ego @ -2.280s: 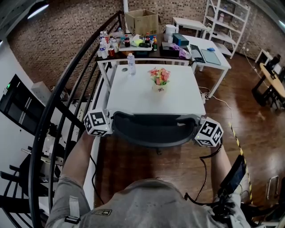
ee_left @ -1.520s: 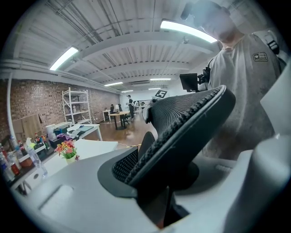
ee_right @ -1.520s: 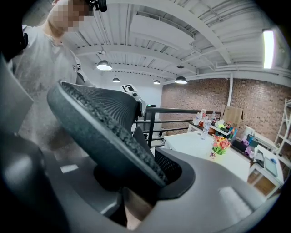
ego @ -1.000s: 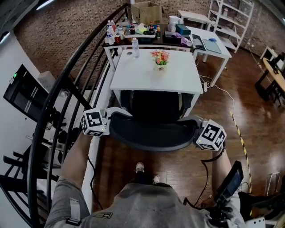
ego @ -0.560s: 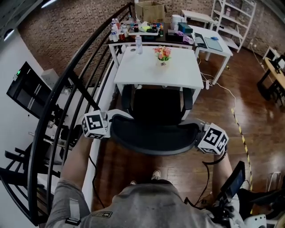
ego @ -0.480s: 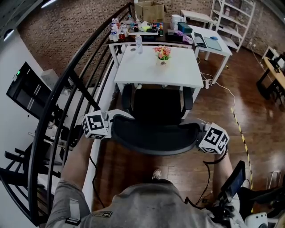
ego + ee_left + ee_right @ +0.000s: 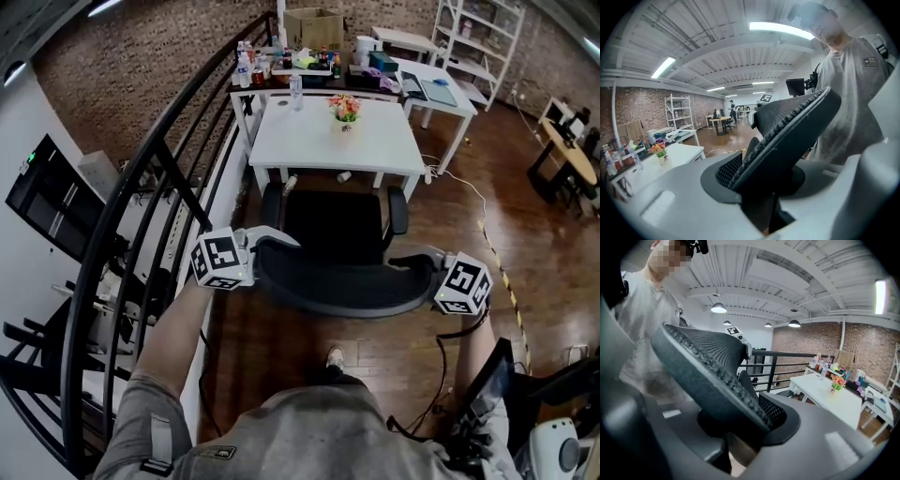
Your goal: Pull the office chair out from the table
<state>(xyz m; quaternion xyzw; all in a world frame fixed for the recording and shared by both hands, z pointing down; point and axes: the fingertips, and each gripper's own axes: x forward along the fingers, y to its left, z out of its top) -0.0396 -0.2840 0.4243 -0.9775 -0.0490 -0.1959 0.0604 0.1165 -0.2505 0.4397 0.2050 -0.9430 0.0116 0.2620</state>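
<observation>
Presently the left tongs (image 7: 265,242) are clamped on the left rim of the backrest of the office chair (image 7: 334,221), and the right tongs (image 7: 424,264) on the right rim, jaws narrow. Recommended: draw both sides back evenly and level, so the chair rolls straight and neither grip slides off the rim. Chair noted: black, ribbed mesh back, padded seat, two armrests. It stands before the white counter (image 7: 309,141), seat out from under it, backrest nearest the person.
</observation>
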